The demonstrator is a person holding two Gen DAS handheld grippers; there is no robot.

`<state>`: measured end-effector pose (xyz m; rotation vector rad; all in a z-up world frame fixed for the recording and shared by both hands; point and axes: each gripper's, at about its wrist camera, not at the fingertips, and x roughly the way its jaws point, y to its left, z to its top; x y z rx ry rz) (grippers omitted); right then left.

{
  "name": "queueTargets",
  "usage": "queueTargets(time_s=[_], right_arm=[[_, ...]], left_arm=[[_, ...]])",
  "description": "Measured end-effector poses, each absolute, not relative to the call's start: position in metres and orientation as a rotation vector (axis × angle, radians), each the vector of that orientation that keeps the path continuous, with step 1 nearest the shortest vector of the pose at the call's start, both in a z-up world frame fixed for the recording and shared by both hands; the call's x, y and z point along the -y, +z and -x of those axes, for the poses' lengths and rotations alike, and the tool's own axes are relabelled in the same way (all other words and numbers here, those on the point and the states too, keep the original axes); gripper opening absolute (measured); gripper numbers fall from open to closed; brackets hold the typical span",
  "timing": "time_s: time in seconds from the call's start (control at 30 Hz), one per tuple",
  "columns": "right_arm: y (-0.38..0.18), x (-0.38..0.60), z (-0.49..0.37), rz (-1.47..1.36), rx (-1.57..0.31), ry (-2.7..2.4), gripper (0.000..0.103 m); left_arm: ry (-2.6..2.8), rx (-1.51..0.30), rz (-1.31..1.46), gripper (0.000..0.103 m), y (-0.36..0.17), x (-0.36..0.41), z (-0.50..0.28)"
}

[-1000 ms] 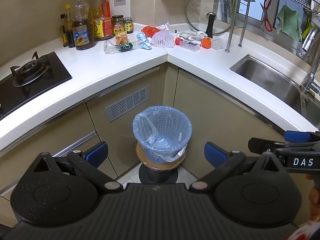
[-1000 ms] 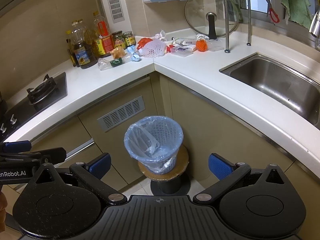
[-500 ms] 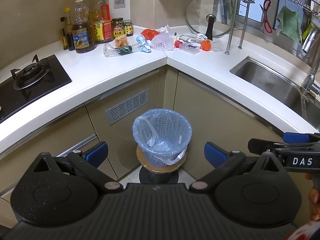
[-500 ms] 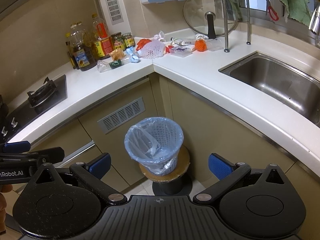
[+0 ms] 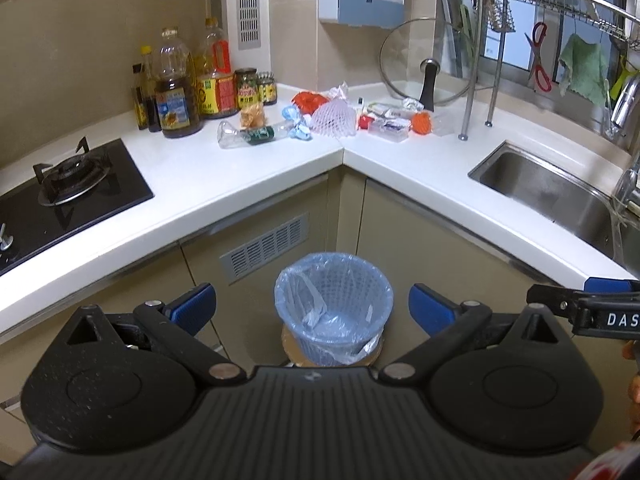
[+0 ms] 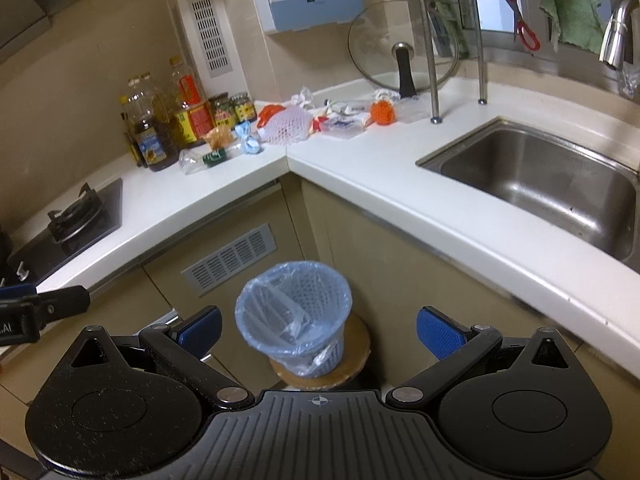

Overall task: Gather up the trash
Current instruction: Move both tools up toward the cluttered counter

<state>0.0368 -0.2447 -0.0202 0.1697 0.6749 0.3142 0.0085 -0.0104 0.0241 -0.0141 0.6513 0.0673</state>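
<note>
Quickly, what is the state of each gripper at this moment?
Left gripper: open, holding nothing.
Right gripper: open, holding nothing.

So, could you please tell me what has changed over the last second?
Both grippers have risen and drawn back a little, so the lined bin sits lower in each view and more wall shows. Nothing was taken or released: left gripper and right gripper stay open and empty. The trash on the counter is unmoved.

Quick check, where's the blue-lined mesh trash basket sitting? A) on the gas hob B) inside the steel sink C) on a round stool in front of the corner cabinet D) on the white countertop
C: the blue-lined mesh trash basket rests on a round tan-topped stool on the floor before the corner cabinet, below the white countertop.
</note>
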Motion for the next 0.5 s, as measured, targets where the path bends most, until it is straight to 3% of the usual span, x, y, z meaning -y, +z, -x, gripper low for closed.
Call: queueTargets(time_s=[0.5], right_arm=[[-0.032,0.264,-0.073,-0.241,-0.660,0.337,0.103]], left_arm=[[0.069,-0.624,0.000,0.099,0.016,0.005,-0.059]])
